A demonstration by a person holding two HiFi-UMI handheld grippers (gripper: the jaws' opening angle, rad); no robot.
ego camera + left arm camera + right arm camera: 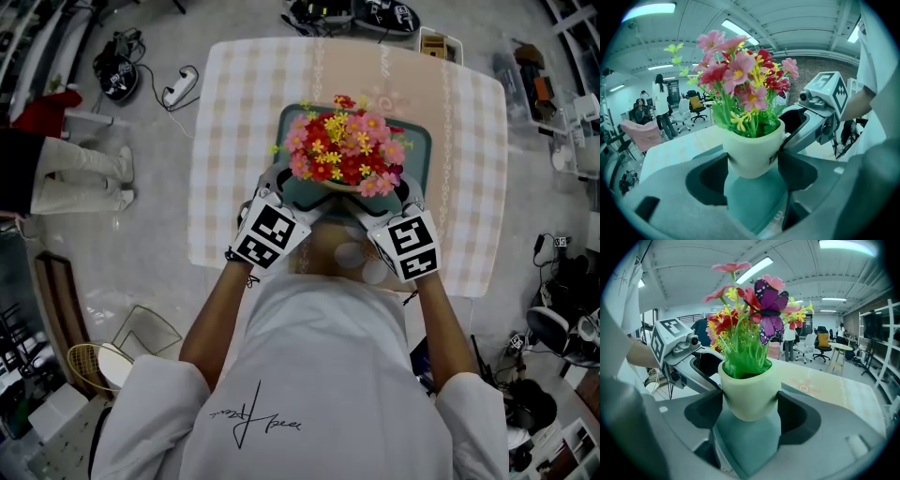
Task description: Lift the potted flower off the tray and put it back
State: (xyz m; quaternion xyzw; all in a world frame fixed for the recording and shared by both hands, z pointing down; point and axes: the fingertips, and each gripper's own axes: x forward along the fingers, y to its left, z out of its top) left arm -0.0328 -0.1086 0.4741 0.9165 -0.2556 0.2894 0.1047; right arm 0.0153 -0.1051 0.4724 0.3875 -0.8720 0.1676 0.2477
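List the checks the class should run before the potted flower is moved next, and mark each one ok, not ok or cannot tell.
1. Left tool clamped on the pot: ok, both jaws press its sides.
2. Right tool clamped on the pot: ok, both jaws press its sides.
3. Pot upright: ok in both gripper views.
4. Pot over the tray: ok, the flowers sit above it in the head view.
5. Pot base clear of the tray surface: cannot tell.
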